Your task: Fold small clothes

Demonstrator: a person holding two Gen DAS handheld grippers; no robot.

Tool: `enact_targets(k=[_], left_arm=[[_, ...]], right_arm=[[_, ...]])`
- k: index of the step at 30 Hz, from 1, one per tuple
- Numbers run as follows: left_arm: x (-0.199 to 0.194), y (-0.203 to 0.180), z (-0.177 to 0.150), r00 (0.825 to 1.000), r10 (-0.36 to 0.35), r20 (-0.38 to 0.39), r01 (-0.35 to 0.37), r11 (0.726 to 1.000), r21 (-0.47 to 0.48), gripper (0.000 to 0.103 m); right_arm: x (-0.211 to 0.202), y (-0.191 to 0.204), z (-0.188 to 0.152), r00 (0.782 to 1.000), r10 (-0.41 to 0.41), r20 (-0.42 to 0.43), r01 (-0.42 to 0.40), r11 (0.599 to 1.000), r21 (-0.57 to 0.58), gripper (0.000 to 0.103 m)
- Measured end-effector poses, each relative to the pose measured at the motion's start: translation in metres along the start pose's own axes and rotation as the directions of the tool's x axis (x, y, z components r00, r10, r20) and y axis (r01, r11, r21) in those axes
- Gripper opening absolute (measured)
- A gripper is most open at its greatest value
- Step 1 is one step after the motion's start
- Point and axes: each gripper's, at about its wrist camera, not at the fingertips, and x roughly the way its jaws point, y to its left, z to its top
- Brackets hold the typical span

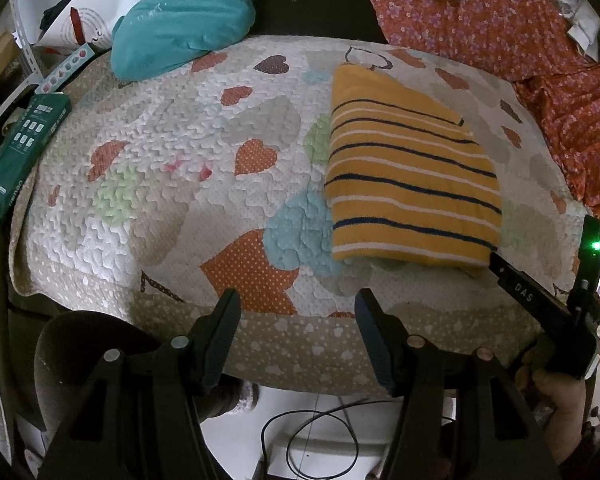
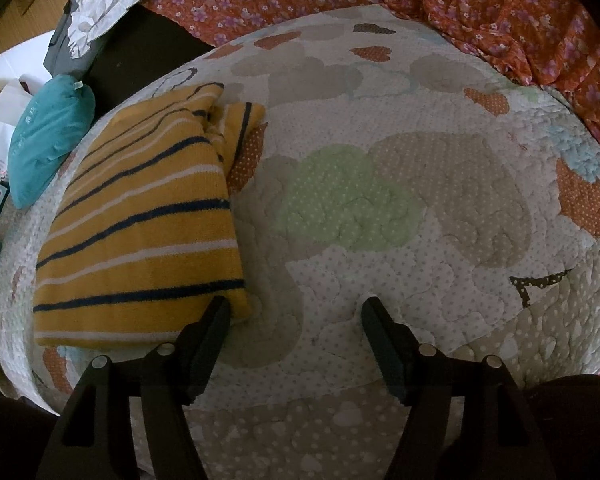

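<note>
A yellow garment with navy and white stripes [image 1: 412, 184] lies folded into a rectangle on the quilted heart-pattern mat [image 1: 188, 168]. In the right wrist view the garment [image 2: 140, 232] lies at the left, with a sleeve part sticking out at its far end. My left gripper [image 1: 298, 300] is open and empty, over the mat's near edge, left of the garment. My right gripper [image 2: 294, 308] is open and empty, its left finger just by the garment's near right corner. The right gripper also shows in the left wrist view [image 1: 540, 300], by that corner.
A teal pillow [image 1: 180, 24] lies at the mat's far left. A green box [image 1: 20, 152] sits at the left edge. Red floral fabric [image 1: 500, 20] lies behind and right of the mat. Papers and bags lie at the far left. A black cable [image 1: 308, 440] lies on the floor below.
</note>
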Motion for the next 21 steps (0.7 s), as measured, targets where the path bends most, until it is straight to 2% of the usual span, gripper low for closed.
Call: enact_targets(k=[21], left_arm=[[0.0026, 0.0035, -0.0014, 1.0, -0.004, -0.011, 0.004, 1.0, -0.002, 0.059]], right_arm=[[0.0019, -0.0014, 0.0011, 1.0, 0.002, -0.003, -0.002, 1.0, -0.005, 0.077]])
